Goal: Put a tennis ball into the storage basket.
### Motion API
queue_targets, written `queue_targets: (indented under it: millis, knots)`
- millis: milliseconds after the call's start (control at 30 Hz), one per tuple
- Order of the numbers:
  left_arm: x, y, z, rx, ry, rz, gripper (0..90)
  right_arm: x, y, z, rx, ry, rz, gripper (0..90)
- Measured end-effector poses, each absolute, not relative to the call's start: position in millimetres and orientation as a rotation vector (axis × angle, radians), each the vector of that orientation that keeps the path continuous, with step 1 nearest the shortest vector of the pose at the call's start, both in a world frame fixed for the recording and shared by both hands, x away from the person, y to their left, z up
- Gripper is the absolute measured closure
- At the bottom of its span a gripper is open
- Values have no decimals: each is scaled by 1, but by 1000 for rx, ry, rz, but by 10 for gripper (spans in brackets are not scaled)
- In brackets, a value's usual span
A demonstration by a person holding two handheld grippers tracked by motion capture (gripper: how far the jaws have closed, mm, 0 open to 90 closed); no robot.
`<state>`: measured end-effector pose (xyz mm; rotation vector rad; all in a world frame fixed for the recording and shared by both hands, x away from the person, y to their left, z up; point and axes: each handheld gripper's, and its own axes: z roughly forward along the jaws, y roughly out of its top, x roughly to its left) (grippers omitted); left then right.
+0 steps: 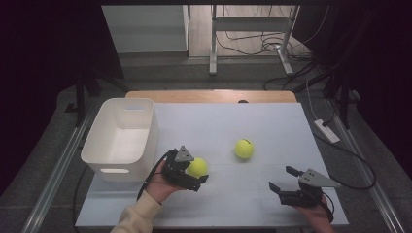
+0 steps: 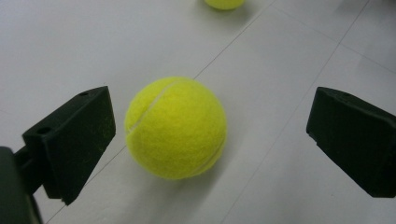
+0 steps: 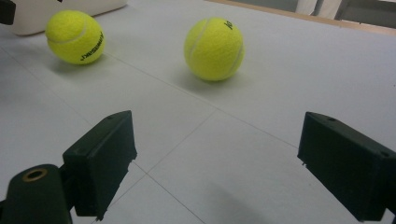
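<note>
The left gripper [image 1: 198, 175] is straddling the near tennis ball [image 1: 197, 167] at lower centre of the high view, jaws apart, not yet pinching; next it needs closing, probably for the white bin [image 1: 99, 155] at left

Two balls [image 1: 197, 167] right of bin [image 1: 97, 150]

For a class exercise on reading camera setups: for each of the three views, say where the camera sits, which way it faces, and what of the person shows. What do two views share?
High view: above the person's side, facing forward and down on the table; both hands, left gripper, right gripper, white bin.
Left gripper view: rides the left gripper, looking along its open jaws at the near ball.
Right gripper view: rides the right gripper, open jaws facing the far ball.
Shared: both gripper views show both balls.
</note>
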<state>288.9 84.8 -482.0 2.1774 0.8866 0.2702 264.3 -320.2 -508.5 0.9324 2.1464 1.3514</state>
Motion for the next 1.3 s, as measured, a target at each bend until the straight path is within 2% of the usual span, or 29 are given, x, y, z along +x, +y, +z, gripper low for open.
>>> queue_targets:
  millis: [1300]
  knots:
    - [320, 73, -509, 2265, 972, 232, 19, 264, -320, -508, 932, 2143, 1352, 110]
